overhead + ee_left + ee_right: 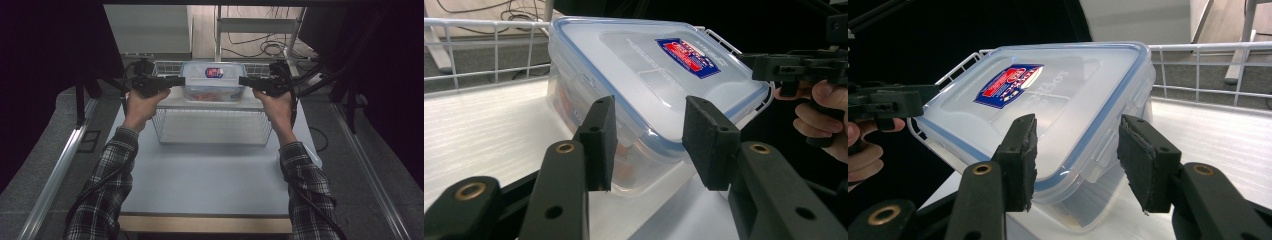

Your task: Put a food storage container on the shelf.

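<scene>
Container [213, 80] with clear walls, blue-sealed lid and red-blue label, sitting at 12 o'clock inside wire basket [212, 134] on white surface [210, 175]. Reddish contents visible through wall. Long axis running 9 to 3, ends pointing at each hand. Left gripper [176, 80] at 9 o'clock end, right gripper [246, 80] at 3 o'clock end, equally near. Fingers [596, 142] on left spread, straddling container corner, not clamped. Fingers [1018, 160] on right likewise released around opposite corner; contact with plastic unclear. Likely next: squeeze both ends together, lift level. Risk: smooth lid latches slipping under pads.
</scene>
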